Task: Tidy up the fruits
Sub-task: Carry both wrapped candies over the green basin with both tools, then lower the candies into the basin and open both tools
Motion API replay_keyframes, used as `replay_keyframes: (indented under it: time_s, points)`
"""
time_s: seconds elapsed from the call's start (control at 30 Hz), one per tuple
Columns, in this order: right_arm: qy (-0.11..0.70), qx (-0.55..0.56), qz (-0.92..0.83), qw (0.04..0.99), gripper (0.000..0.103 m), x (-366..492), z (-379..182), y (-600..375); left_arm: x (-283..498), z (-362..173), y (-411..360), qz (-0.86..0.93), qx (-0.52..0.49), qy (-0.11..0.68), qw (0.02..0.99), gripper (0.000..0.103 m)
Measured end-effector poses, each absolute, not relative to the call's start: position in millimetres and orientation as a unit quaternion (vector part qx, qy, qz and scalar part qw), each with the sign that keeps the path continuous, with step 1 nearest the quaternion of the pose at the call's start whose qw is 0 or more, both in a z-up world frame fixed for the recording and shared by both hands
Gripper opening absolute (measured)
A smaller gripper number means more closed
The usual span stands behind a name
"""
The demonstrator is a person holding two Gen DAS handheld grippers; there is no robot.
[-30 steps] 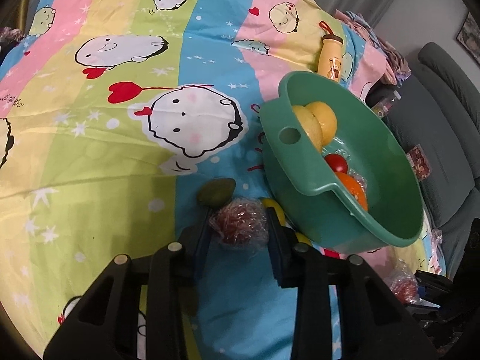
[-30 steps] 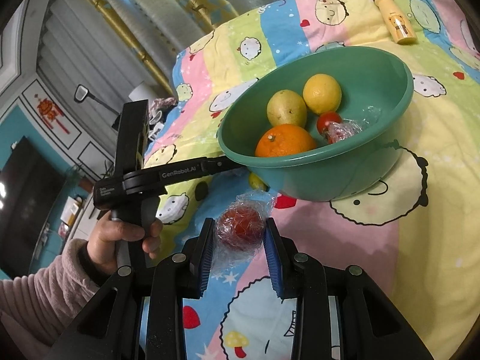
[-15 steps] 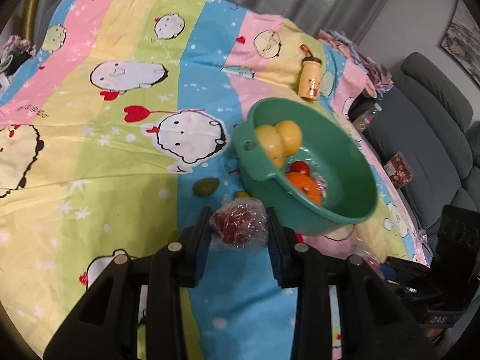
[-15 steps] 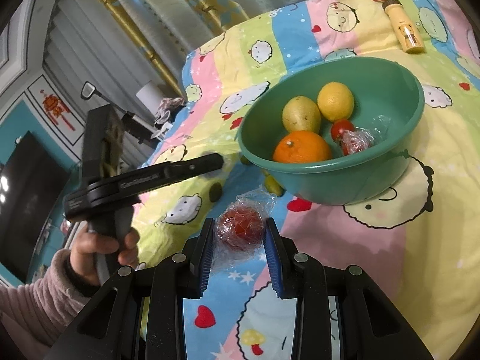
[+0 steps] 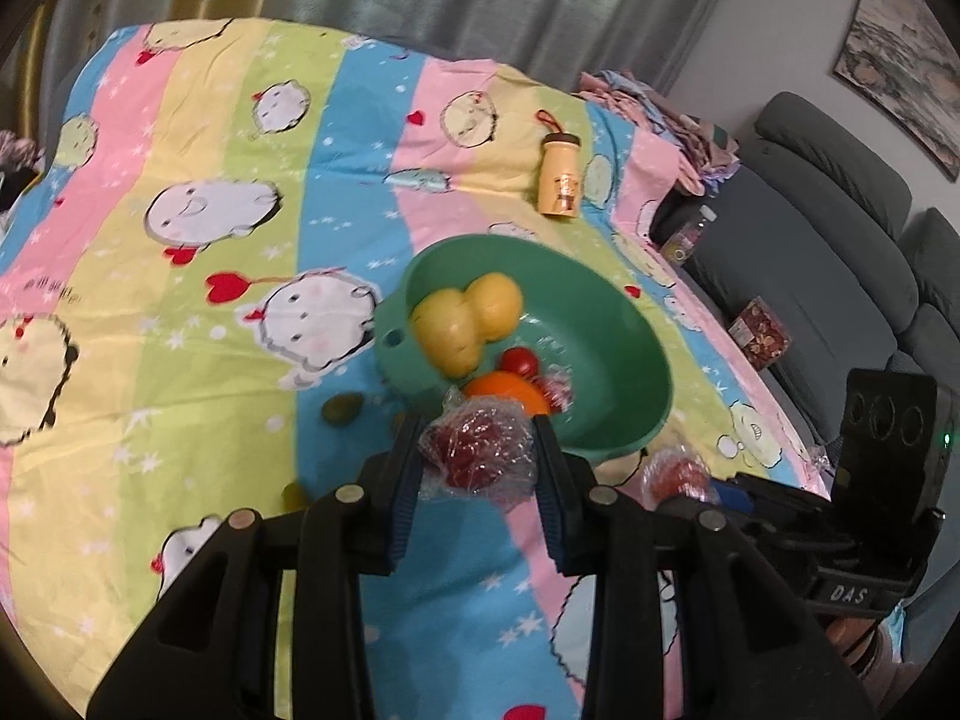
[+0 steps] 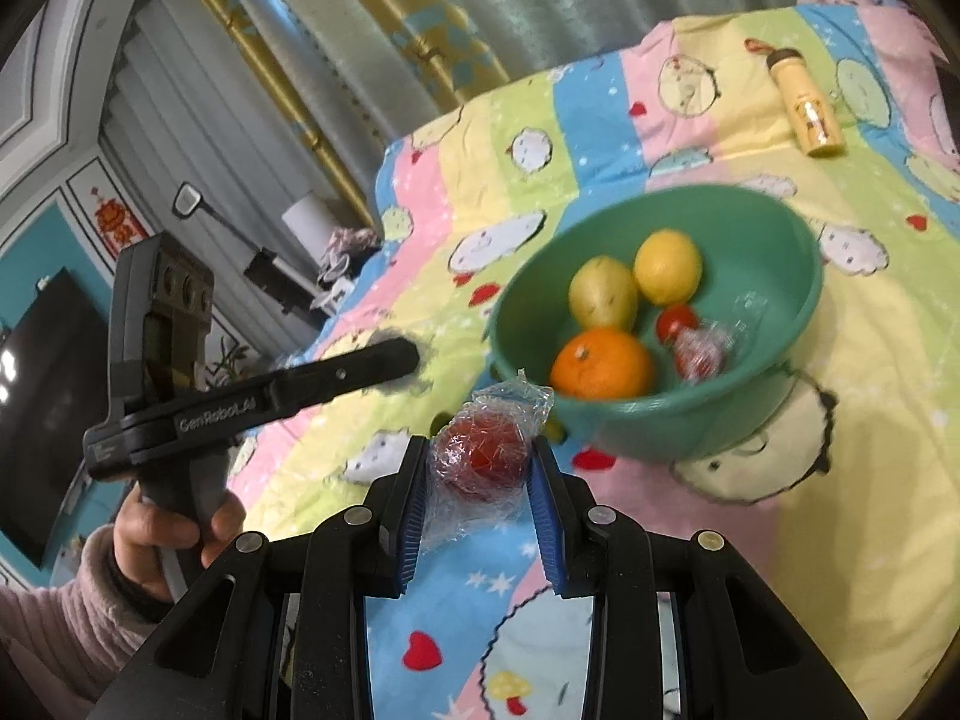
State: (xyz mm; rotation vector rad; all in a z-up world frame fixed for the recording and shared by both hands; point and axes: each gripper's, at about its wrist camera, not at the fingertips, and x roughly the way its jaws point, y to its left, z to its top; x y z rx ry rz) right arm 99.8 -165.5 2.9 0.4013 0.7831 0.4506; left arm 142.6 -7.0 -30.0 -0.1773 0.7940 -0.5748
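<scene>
Left wrist view: the left gripper (image 5: 477, 462) fills the lower middle of the frame, its jaws drawn in narrow and clenched on a red fruit wrapped in clear film (image 5: 477, 455), both blue pads pressing its sides. The fruit is round, so it has no clear long axis; the crinkled film sticks out above and below it. Just above it in the frame sits the green basin (image 5: 606, 354) on the striped cartoon bedsheet (image 5: 180, 276). The basin holds five pieces: two yellow fruits (image 5: 465, 318) touching each other, one orange (image 5: 507, 391), one bare red tomato (image 5: 521, 361) and one film-wrapped red fruit in the basin (image 5: 555, 390). On the sheet left of the basin lies one dark green fruit (image 5: 342, 408), with a smaller green one (image 5: 293, 495) lower down. One yellow bottle (image 5: 559, 177) lies in the upper middle, its cap toward the top of the frame, long axis running up and down the frame. At lower right the right gripper (image 5: 708, 495) appears in part, a wrapped red fruit at its tip.

Right wrist view: the right gripper's jaws are likewise narrow and grasp a second wrapped red fruit (image 6: 480, 456), low in the centre, below and left of the basin. At left a hand (image 6: 174, 531) in a pink sleeve (image 6: 54, 636) holds the left gripper's handle, its black fingers pointing right toward the basin.
</scene>
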Motion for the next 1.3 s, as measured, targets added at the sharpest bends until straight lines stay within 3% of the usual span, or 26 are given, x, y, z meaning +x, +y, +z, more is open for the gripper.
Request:
replay_keyframes:
  time_s: [0.5, 1.3]
  points:
    - [0.369, 0.164, 0.162, 0.9, 0.034, 153, 7, -202, 188, -30, -67, -0.299, -0.027, 0.383, 0.874, 0.035]
    - [0.425, 0.1, 0.123, 0.891, 0.034, 188, -15, -195, 212, -55, -83, -0.281, 0.02, 0.415, 0.865, 0.035]
